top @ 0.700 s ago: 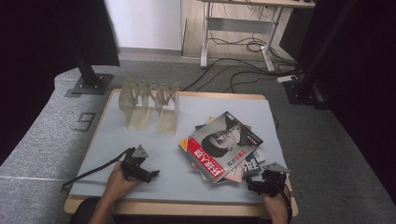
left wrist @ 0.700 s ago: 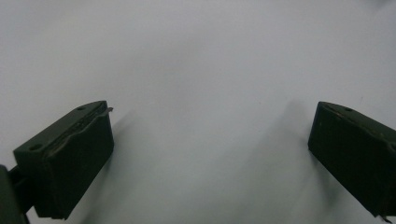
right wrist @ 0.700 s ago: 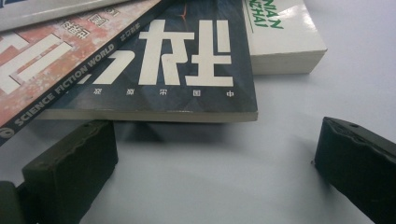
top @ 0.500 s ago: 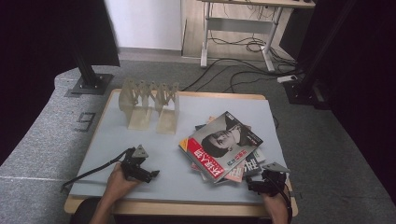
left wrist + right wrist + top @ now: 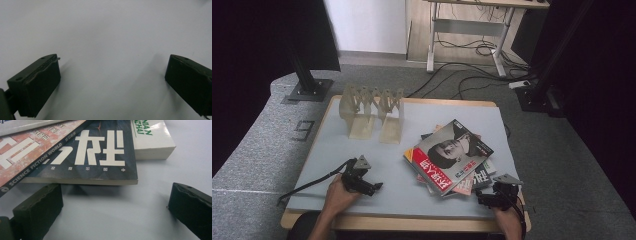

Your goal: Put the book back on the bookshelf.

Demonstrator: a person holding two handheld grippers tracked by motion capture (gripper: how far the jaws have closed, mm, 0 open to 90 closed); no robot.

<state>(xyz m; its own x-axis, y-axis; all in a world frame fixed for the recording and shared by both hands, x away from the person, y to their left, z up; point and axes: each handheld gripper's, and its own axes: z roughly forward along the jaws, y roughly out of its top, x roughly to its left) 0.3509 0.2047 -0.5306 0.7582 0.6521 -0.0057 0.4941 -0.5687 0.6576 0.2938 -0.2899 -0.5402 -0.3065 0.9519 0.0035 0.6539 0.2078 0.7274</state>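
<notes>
- The left gripper [image 5: 371,188] is seen in the high view at the near left of the desk [image 5: 432,112], held low over the grey surface by the left hand [image 5: 337,194].
- In the left gripper view the jaws are seen set wide apart, with bare desk surface between and ahead of them; nothing is gripped.
- The right gripper [image 5: 482,199] is seen in the high view at the near right edge of the desk, carried by the right hand [image 5: 510,220], just beside the near corner of the stack of magazines [image 5: 452,157].
- In the right gripper view the jaws are likewise seen spread wide with nothing clamped. The stack lies directly ahead of them; the corner of the dark-covered magazine [image 5: 92,152] sits just beyond the left-hand jaw in that view, apart from both jaws.
- Detail supplied by the right gripper view: a red-and-white cover [image 5: 22,150] overlaps the dark one, and a thicker white book [image 5: 150,142] lies under it, ahead of the right-hand jaw.
- Detail supplied by the high view: the top magazine [image 5: 449,152] carries a portrait cover, and the stack is fanned out unevenly.
- A pale slotted rack [image 5: 372,112] stands at the far side of the desk, well apart from both sets of jaws.
</notes>
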